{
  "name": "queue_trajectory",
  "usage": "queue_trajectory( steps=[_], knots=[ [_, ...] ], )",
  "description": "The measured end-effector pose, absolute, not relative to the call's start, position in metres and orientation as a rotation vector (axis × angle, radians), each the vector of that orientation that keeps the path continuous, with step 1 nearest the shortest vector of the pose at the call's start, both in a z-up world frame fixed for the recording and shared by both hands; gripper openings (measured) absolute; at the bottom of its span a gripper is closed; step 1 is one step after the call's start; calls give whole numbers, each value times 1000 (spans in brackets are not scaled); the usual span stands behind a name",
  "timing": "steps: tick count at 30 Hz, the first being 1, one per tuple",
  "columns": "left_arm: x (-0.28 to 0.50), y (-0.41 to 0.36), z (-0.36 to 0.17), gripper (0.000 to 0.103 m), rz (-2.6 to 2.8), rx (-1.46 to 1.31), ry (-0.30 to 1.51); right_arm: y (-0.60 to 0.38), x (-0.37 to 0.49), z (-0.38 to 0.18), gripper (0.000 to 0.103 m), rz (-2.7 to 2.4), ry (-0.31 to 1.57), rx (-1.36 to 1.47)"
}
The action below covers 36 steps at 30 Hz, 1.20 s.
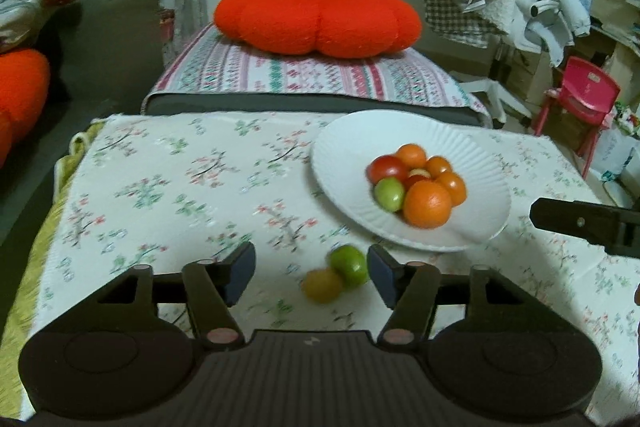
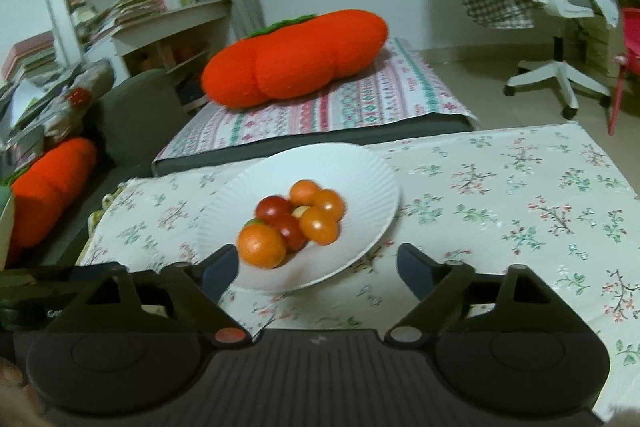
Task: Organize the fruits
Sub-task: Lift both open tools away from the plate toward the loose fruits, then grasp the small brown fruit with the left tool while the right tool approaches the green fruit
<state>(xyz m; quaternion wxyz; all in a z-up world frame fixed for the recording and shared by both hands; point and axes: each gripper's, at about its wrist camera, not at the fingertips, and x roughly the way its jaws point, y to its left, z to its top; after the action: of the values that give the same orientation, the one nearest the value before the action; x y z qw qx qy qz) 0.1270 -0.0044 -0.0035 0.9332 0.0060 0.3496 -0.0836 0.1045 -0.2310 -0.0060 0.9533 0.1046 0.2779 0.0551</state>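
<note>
A white ridged plate (image 1: 352, 147) sits on the floral tablecloth and holds several small fruits: orange ones, red ones and a green one (image 1: 389, 193). The plate also shows in the right wrist view (image 2: 360, 171). Two loose fruits lie on the cloth in front of the plate: a green one (image 1: 349, 265) and a yellow-brown one (image 1: 322, 285). My left gripper (image 1: 311, 273) is open, with both loose fruits between its fingers, nearer the right finger. My right gripper (image 2: 318, 271) is open and empty, just before the plate's near rim; it also shows in the left wrist view (image 1: 584, 223).
The table with the floral cloth (image 1: 180, 187) ends at a patterned bench (image 1: 304, 75) with a big orange pumpkin cushion (image 1: 316, 19). A grey sofa (image 1: 100, 39) stands left. A red child's chair (image 1: 580, 99) and a clothes-laden office chair (image 2: 556, 11) stand right.
</note>
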Motion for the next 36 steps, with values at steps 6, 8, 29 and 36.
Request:
queue_trajectory(
  steps=[6, 8, 29, 36],
  knots=[
    [120, 11, -7, 63, -150, 22, 748, -200, 100, -10, 96, 241, 597, 90],
    [120, 14, -9, 63, -140, 24, 759, -190, 97, -12, 97, 281, 606, 45],
    [128, -7, -30, 63, -184, 108, 766, -174, 101, -32, 89, 266, 693, -71],
    [139, -11, -40, 62, -186, 118, 783, -175, 103, -34, 93, 249, 704, -75]
  ],
)
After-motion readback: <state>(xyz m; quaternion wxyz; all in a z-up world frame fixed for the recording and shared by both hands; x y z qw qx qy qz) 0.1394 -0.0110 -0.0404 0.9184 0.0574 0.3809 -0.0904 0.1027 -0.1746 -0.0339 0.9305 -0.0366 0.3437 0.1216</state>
